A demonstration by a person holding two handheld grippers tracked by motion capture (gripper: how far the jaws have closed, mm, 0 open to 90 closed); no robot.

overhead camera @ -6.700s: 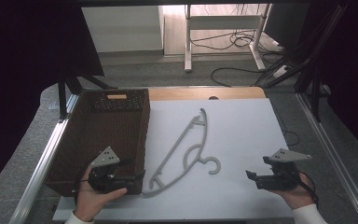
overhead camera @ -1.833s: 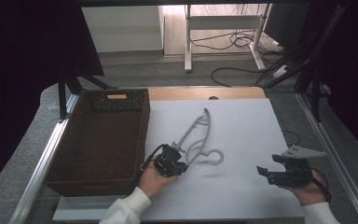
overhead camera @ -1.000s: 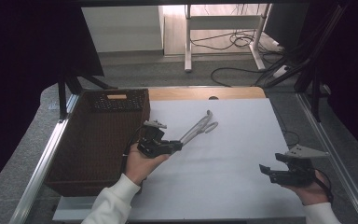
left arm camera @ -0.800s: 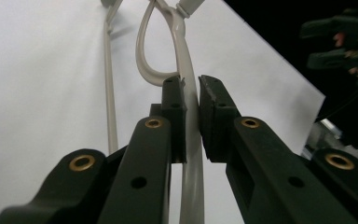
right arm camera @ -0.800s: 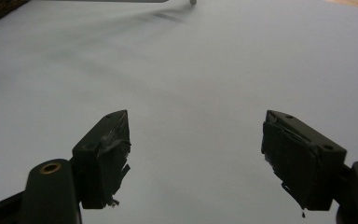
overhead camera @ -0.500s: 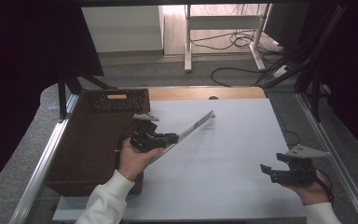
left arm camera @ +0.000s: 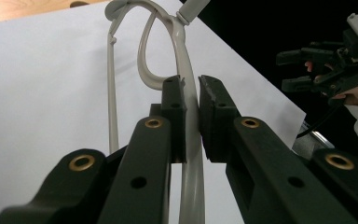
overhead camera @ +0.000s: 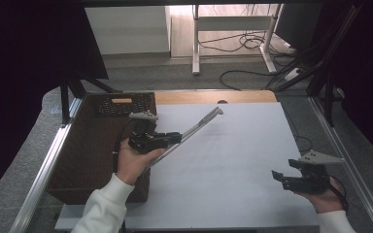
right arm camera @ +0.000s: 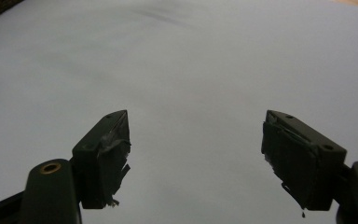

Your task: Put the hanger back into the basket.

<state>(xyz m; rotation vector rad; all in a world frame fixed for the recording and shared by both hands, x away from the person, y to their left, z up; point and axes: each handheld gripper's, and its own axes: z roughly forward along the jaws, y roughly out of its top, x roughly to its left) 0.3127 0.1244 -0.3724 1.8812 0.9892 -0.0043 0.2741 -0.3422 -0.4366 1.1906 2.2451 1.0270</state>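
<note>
My left gripper (overhead camera: pixel 174 138) is shut on a pale grey plastic hanger (overhead camera: pixel 201 124) and holds it in the air at the right edge of the brown wicker basket (overhead camera: pixel 90 145). The hanger slants up and to the right over the white sheet (overhead camera: pixel 238 165). In the left gripper view one arm of the hanger (left arm camera: pixel 181 56) runs between the pads of the left gripper (left arm camera: pixel 191 88), with its hook at the far end. My right gripper (overhead camera: pixel 277 176) rests low at the right front of the sheet. Its jaws stand wide apart on the right gripper (right arm camera: pixel 196 135), with nothing between them.
The deep basket takes up the table's left side, with a metal rail (overhead camera: pixel 46 165) beyond it. A wooden strip (overhead camera: pixel 213 96) borders the sheet at the back. Table legs and cables (overhead camera: pixel 243 43) lie on the floor behind. The other hand's gripper (left arm camera: pixel 317 70) shows far right in the left gripper view.
The left hand picked the hanger up from the sheet and has carried it up and left toward the basket, turning it edge-on. The right gripper has stayed in place.
</note>
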